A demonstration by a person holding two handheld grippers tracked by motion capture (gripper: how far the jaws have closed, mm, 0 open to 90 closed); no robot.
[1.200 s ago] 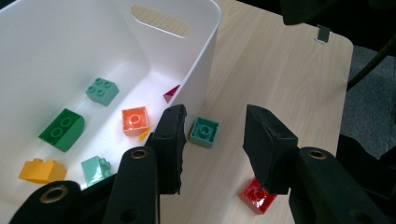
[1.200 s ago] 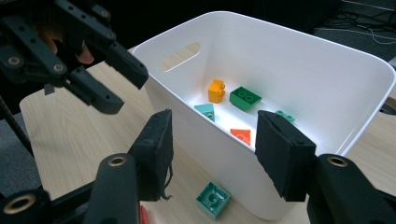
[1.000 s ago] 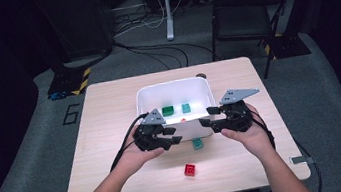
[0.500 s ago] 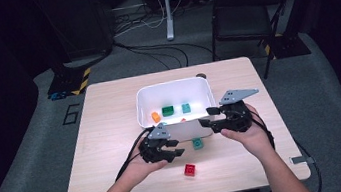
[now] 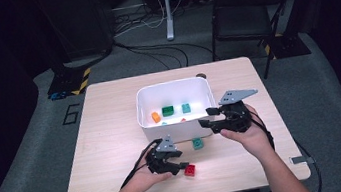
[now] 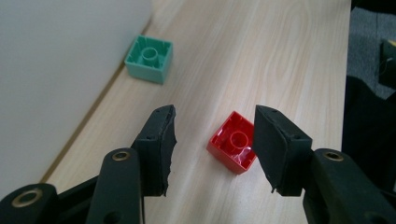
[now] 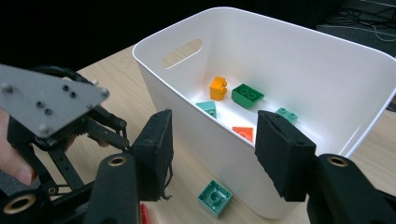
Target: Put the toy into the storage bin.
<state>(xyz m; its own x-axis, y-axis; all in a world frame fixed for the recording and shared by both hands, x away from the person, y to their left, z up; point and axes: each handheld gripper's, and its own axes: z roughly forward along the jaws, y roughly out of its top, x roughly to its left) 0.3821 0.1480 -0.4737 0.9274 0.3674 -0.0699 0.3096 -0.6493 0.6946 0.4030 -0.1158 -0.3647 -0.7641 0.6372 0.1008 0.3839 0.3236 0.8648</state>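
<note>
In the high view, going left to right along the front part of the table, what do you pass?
Left gripper → red brick → teal brick → right gripper.

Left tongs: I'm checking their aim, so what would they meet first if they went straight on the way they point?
Probably the red brick, lying upside down on the table between the open jaws of the left tongs.
</note>
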